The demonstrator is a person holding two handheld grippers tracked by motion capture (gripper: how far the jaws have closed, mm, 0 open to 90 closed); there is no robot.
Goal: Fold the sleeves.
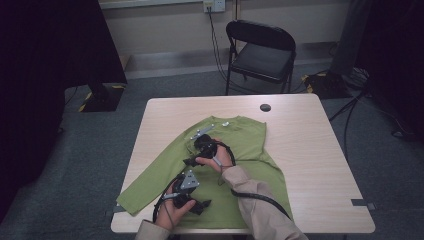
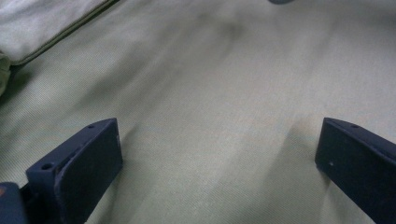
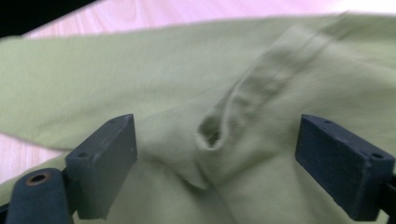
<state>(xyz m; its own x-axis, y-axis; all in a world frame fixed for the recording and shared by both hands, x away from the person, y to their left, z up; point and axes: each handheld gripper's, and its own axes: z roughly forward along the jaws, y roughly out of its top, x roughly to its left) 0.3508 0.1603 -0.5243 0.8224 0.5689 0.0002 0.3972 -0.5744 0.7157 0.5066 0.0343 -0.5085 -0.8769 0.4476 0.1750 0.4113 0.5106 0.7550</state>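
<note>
We see one green shirt, soft fine-ribbed knit, lying flat at the centre of the pale wood-grain desk, one long sleeve running out toward 8 o'clock. We count two claws. The left claw has its black block jaws wide apart over smooth cloth. The right claw also stands wide, a puckered fold of cloth between its jaws, unclamped.

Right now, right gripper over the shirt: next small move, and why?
Probably close the right gripper on the bunched fold of the green shirt. Its jaws stand wide open either side of that raised fold, pads not yet pressing it. The left gripper is open too, resting low on flat cloth, so nothing holds the shirt.
</note>
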